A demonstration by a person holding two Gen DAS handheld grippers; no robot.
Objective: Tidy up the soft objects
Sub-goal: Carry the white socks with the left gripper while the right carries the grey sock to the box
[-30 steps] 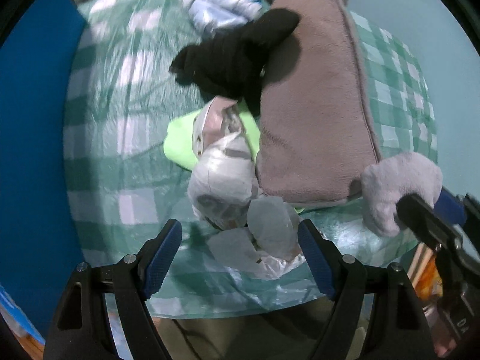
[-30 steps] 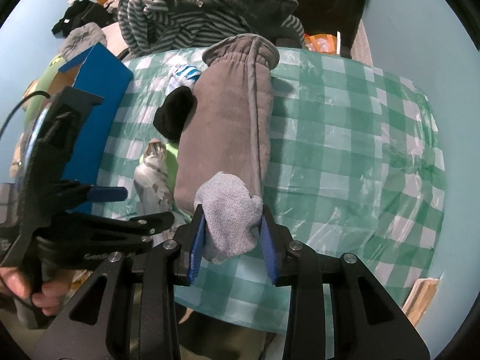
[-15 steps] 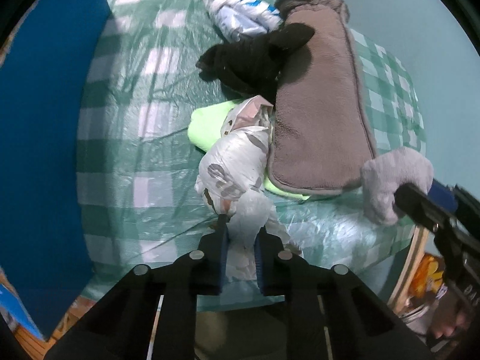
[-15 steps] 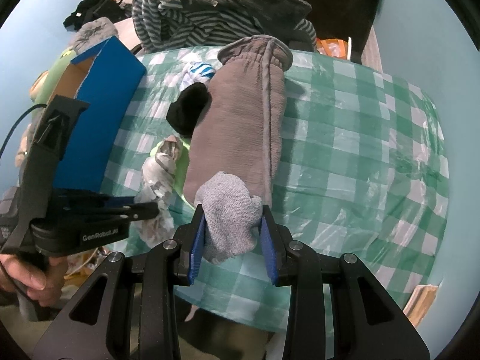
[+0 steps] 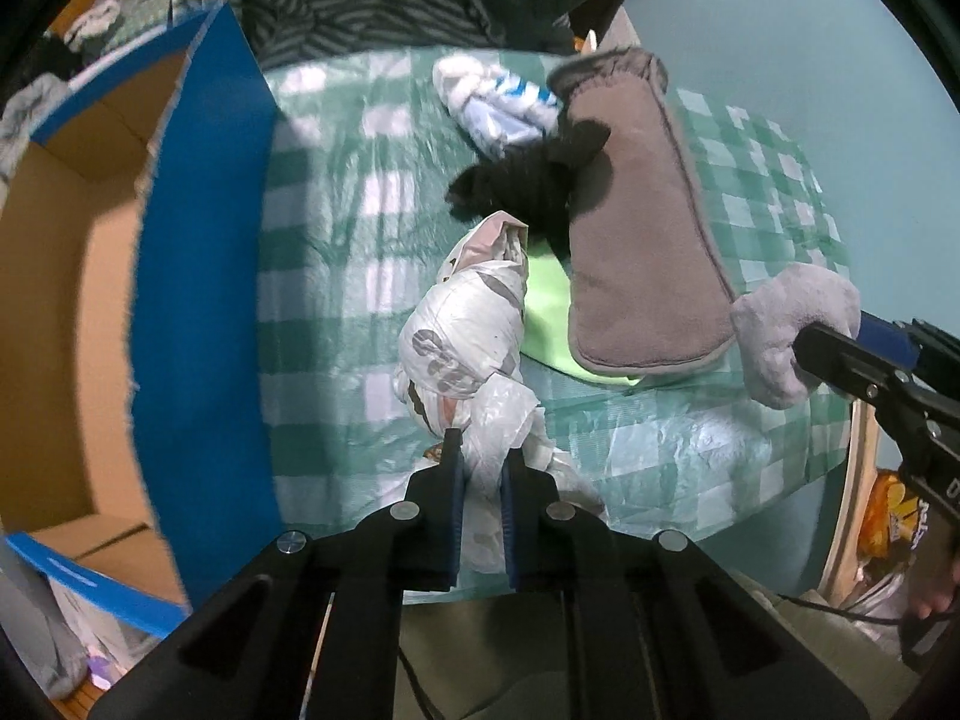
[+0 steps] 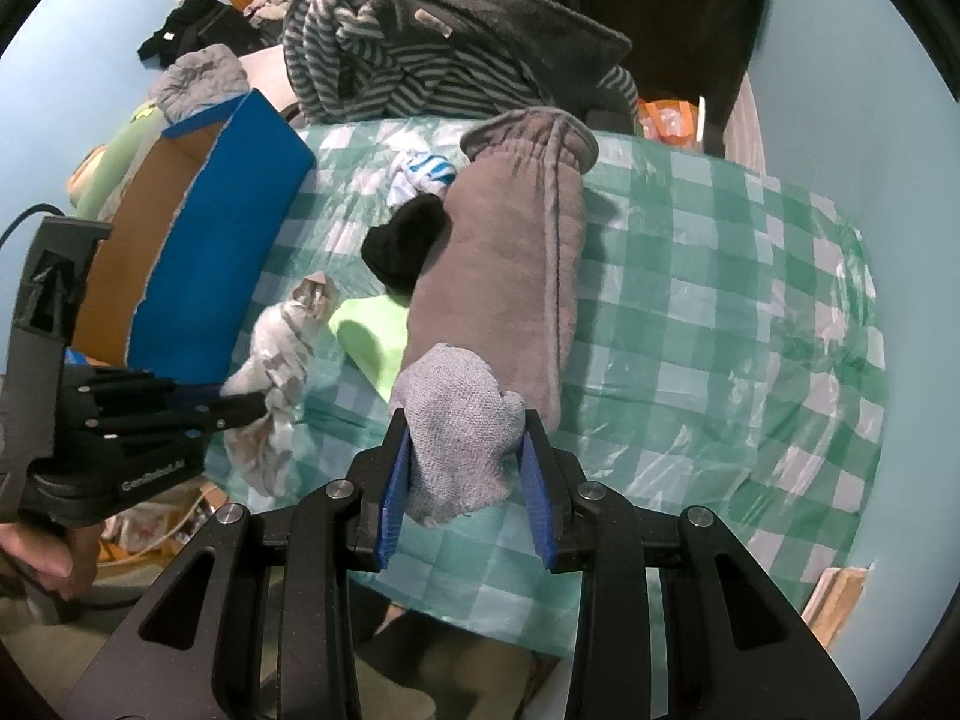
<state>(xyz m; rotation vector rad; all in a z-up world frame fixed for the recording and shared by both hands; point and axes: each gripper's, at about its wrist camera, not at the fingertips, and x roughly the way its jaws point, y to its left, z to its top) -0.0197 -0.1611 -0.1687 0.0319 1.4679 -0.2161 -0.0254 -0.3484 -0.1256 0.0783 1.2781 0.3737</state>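
Note:
My left gripper (image 5: pixel 480 468) is shut on the near end of a white plastic bag (image 5: pixel 462 336) with grey print, and it also shows in the right wrist view (image 6: pixel 240 405) holding that bag (image 6: pixel 282 348). My right gripper (image 6: pixel 468 468) is shut on a light grey sock (image 6: pixel 459 420) at the table's near edge, seen too in the left wrist view (image 5: pixel 792 324). A long brown-grey fleece piece (image 5: pixel 636 216) lies lengthwise on the green checked table (image 5: pixel 690 438). A black sock (image 5: pixel 516 180), a lime green item (image 5: pixel 546 312) and a white-blue sock (image 5: pixel 492 102) lie beside it.
An open blue cardboard box (image 5: pixel 204 276) stands at the table's left edge, brown inside (image 6: pixel 138 228). A pile of striped and dark grey clothing (image 6: pixel 432 48) lies behind the table. A light blue wall (image 6: pixel 870 120) is on the right.
My left gripper closed on the plastic bag and pulled back, lifting its near end. The blue box came into view. My right gripper kept its hold on the grey sock.

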